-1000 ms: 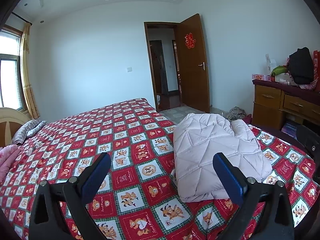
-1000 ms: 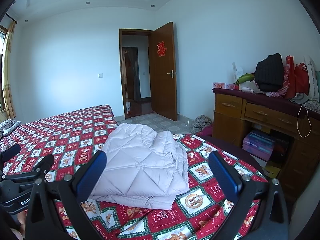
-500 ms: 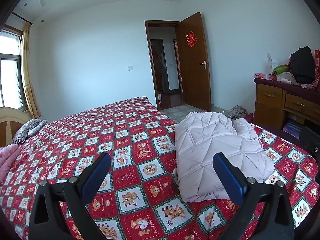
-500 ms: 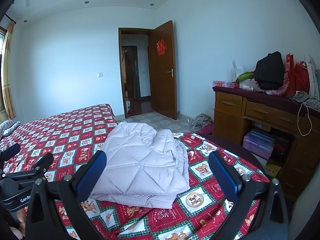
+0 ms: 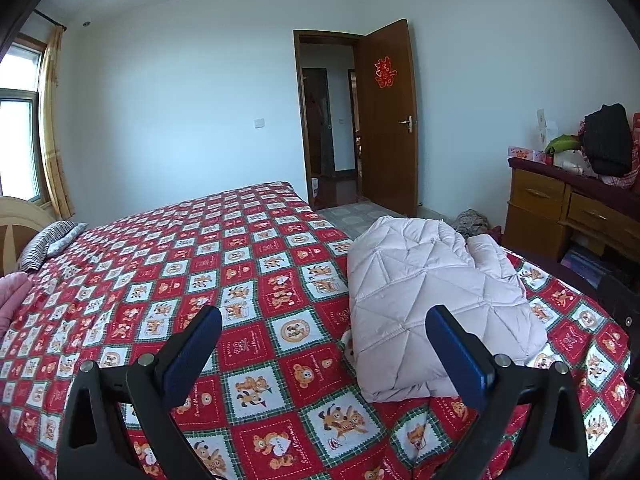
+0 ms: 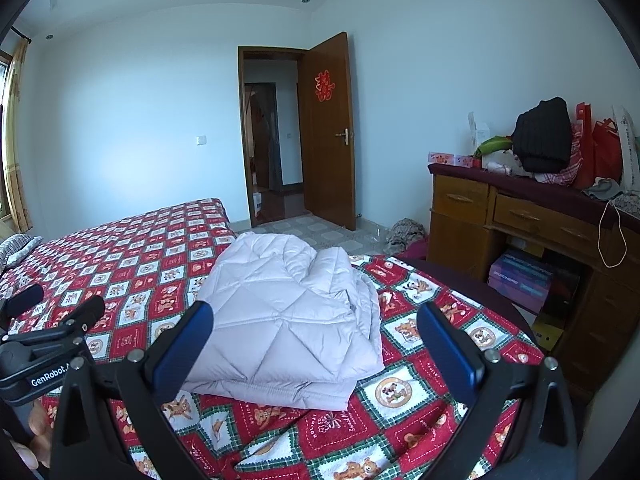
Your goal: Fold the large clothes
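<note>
A pale lilac quilted coat [image 5: 432, 296] lies folded in a compact bundle near the foot corner of the bed [image 5: 224, 280], on the red teddy-bear bedspread. My left gripper [image 5: 324, 320] hovers open above the spread, its right finger in front of the coat's near edge, nothing between the blue pads. In the right wrist view the same coat [image 6: 288, 316] lies just beyond my right gripper [image 6: 314, 316], which is open and empty. The left gripper's body [image 6: 44, 344] shows at that view's left edge.
A wooden dresser [image 6: 532, 228] piled with bags and a black garment [image 6: 544, 140] stands right of the bed. An open door [image 6: 330, 128] leads out at the back. Striped pillows [image 5: 48, 240] lie at the head end. A heap of cloth [image 6: 406, 232] lies on the floor.
Both views have drifted slightly; the coat sits a little higher and farther in the frames. The coat keeps its folded shape and both grippers stay open.
</note>
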`<state>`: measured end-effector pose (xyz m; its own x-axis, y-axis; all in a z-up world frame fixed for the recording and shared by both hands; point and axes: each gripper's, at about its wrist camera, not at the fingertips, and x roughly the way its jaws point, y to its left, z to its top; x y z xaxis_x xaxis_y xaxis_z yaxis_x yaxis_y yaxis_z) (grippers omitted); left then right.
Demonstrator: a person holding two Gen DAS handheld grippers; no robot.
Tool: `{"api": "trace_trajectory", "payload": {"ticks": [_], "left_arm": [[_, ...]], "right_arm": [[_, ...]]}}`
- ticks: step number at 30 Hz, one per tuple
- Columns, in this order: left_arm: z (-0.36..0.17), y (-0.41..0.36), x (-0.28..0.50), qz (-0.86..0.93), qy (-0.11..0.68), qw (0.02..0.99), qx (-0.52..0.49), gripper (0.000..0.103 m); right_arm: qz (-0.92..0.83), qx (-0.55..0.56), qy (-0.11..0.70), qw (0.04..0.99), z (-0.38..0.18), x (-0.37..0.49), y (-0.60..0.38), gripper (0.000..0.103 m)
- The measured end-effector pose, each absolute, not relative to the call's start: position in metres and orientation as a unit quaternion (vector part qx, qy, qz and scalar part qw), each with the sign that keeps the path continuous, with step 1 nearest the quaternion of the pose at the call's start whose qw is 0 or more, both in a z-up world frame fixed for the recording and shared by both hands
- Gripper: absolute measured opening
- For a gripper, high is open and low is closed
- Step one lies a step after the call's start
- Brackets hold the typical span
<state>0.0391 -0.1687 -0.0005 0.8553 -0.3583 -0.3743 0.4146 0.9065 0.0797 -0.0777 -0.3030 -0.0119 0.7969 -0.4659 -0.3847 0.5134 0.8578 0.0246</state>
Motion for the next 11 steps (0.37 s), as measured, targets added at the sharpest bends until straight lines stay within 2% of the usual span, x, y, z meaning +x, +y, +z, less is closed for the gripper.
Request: {"api": "trace_trajectory", "payload": {"ticks": [11], "left_arm": [[-0.003,-0.165,0.050,-0.187,0.192,0.960,0.078,0.102]], "right_arm": [[-0.263,0.081,0.199,0.941,-0.017,-0.076,-0.309,0.103]]}}
